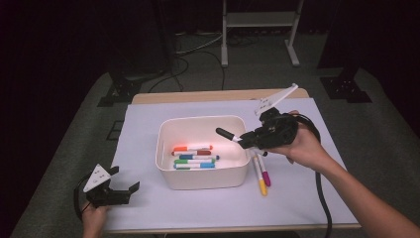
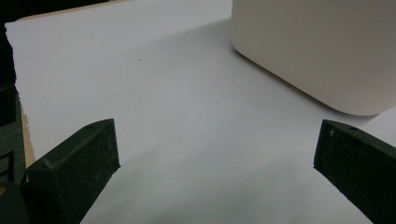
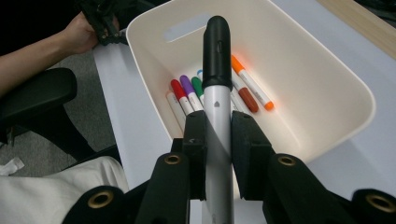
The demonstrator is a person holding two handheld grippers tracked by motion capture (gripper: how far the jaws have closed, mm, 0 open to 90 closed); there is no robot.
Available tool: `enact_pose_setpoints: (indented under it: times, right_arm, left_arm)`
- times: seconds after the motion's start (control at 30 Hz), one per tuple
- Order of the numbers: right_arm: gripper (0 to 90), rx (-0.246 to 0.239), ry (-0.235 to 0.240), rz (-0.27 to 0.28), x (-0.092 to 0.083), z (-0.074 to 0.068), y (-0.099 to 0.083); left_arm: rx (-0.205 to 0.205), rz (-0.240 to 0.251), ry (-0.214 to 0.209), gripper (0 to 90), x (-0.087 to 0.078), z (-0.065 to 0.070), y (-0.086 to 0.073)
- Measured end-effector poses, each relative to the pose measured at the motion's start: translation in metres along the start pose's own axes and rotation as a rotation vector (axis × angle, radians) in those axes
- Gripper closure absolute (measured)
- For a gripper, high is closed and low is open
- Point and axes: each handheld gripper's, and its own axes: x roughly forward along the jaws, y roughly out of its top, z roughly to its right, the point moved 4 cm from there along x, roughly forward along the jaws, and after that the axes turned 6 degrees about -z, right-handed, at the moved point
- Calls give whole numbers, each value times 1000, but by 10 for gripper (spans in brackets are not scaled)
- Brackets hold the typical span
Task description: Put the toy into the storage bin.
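left gripper (image 1: pixel 120 184): jaws spread wide, nothing between them; rests low at the near left corner of the white sheet, held by the person's left hand (image 1: pixel 94 215); well apart from the bin
white sheet (image 1: pixel 148 208): covers most of the tabletop (image 1: pixel 208 94), wooden edge showing at the far side
bin (image 1: pixel 202 177): cream, rounded corners, centre of sheet, open top
markers in bin (image 1: pixel 194 157): several lying flat on the bottom; orange, red, blue, green caps visible in high view, purple too in right gripper view
black-capped marker (image 3: pixel 216 84): white barrel, black cap; clamped between the right gripper's pads, cap end pointing out over the bin, above its right rim
right gripper (image 1: pixel 247 137): clenched on the black-capped marker, raised off the sheet at the bin's right side
loose markers (image 1: pixel 261 172): two on the sheet just right of the bin, one yellow-tipped, one magenta-tipped, side by side under the right gripper
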Motion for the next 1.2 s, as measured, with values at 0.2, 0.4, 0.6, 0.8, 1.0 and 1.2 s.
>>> enact_pose_setpoints:
  times: [0.2, 0.4, 0.6, 0.8, 1.0, 1.2]
  right_arm:
    - [759, -34, 24, -27, 16, -5, 13]
    - [759, -49, 44, -38, 26, -9, 20]
    - [759, -69, 60, -51, 36, -13, 27]
    - [758, -91, 83, -67, 49, -16, 33]
    - [758, -99, 108, -84, 68, -18, 40]
    - [758, -111, 141, -103, 89, -19, 46]
  left_arm:
    - [-2, 2, -1, 0, 0, 0, 0]
    - [-1, 1, -3, 0, 0, 0, 0]
    - [-3, 3, -2, 0, 0, 0, 0]
    - [-4, 0, -4, 0, 0, 0, 0]
    - [-4, 0, -5, 0, 0, 0, 0]
    - [-3, 2, -5, 0, 0, -1, 0]
